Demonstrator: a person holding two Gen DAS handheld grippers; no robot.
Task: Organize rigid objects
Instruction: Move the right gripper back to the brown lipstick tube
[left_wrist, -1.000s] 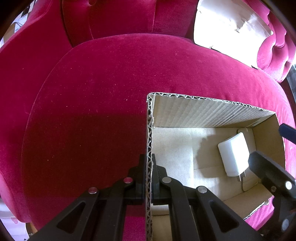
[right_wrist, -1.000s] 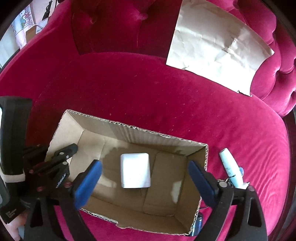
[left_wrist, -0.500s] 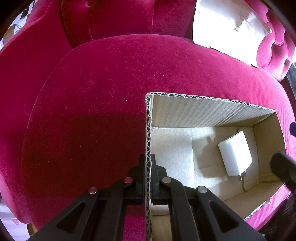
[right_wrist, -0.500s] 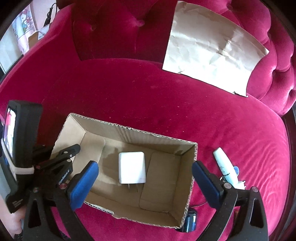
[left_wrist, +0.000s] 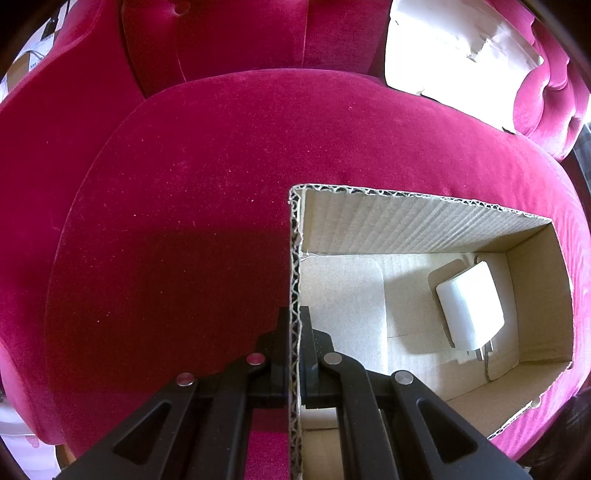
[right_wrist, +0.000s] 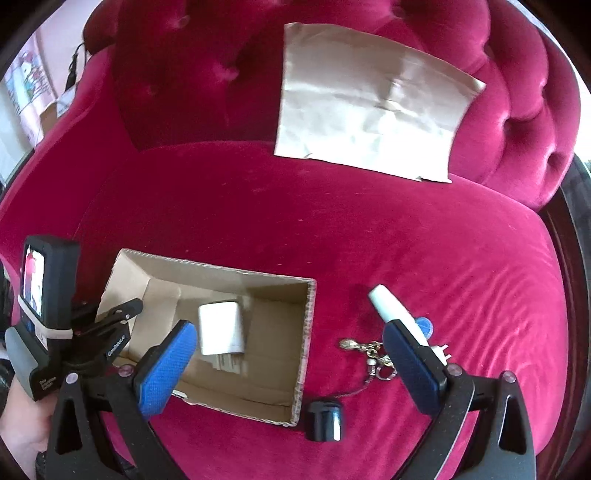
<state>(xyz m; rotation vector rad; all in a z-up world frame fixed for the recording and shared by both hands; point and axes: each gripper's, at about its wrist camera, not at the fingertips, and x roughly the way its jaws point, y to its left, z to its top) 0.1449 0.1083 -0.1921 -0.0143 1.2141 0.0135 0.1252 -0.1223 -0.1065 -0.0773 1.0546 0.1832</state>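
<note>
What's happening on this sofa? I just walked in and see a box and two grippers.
A person is sorting small items into a cardboard box. The left gripper is clamped on the box's wall, steadying it. A white charger lies inside. The right gripper, open and empty, hovers above the white tube, keychain and black cap beside the box.

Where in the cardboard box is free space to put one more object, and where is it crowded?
Inside the cardboard box, the floor between the white charger and the wall clamped by the left gripper is bare. It is crowded outside, near the right gripper: white tube, keychain.
</note>
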